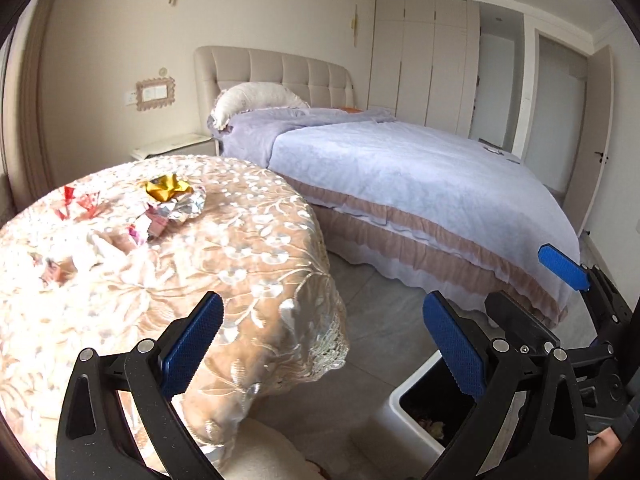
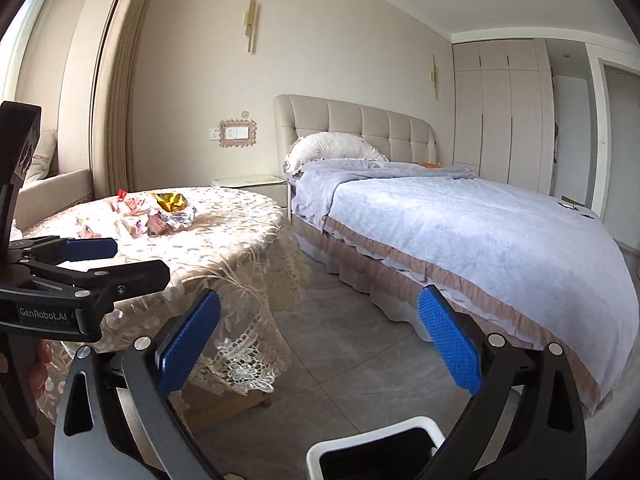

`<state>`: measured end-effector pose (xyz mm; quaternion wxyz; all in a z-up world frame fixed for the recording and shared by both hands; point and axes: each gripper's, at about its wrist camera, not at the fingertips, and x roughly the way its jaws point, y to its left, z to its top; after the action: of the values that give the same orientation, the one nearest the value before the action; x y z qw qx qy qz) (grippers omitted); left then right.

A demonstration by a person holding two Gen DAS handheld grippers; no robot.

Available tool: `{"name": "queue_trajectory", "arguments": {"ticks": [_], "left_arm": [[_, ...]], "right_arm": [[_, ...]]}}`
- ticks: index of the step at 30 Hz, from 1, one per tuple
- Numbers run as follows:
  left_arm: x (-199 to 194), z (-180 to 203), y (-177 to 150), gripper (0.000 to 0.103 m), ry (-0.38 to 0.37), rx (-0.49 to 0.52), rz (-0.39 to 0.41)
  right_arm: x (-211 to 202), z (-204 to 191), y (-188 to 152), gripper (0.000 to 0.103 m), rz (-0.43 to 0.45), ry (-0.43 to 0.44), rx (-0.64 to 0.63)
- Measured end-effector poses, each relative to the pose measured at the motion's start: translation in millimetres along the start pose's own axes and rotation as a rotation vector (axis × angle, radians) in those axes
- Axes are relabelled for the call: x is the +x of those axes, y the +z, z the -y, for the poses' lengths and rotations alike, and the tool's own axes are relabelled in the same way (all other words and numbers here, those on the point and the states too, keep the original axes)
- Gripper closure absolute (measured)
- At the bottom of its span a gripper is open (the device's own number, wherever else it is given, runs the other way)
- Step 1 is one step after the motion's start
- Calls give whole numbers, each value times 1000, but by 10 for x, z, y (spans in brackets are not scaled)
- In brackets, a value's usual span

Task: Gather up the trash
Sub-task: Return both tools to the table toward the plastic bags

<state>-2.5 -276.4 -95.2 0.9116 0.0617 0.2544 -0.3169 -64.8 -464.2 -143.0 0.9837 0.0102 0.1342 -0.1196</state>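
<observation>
Trash: crumpled wrappers heaped on the round table [image 1: 240, 240], toward its far side; a gold foil wad [image 1: 164, 189] sits on a crinkled silver foil sheet [image 1: 186, 208], with red-printed scraps [image 1: 72, 200] just beside and pale paper pieces nearer the camera.
Table cover: beige lace cloth with raised white floral embroidery, its scalloped edge hanging over the rim.
Bin: white rectangular trash bin [image 2: 376, 436] with a dark inside, on the grey tiled floor between table and bed; some brownish bits lie in it.
Left gripper [image 1: 324, 348]: black frame, blue knurled pads, jaws spread wide, holding nothing, over the table edge.
Right gripper [image 2: 320, 344]: same build, jaws wide apart and empty, above the bin.
Surroundings: bed [image 2: 460, 232] with a lavender plush cover, pink ruffled skirt, tufted beige headboard; pale wardrobe beyond.
</observation>
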Motion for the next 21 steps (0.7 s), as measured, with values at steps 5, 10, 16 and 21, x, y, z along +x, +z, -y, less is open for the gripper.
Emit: {"name": "queue_trajectory", "arguments": {"ticks": [5, 10, 16, 21], "left_arm": [[-282, -511, -10, 5, 140, -51, 34], [-579, -999, -95, 5, 259, -109, 58], [-915, -1515, -202, 5, 394, -187, 75], [-1166, -1879, -288, 5, 465, -258, 89]], "right_arm": [[127, -477, 127, 5, 19, 124, -41], [172, -957, 269, 5, 44, 227, -86], [205, -1459, 424, 5, 70, 327, -129], [257, -1873, 522, 5, 73, 422, -133]]}}
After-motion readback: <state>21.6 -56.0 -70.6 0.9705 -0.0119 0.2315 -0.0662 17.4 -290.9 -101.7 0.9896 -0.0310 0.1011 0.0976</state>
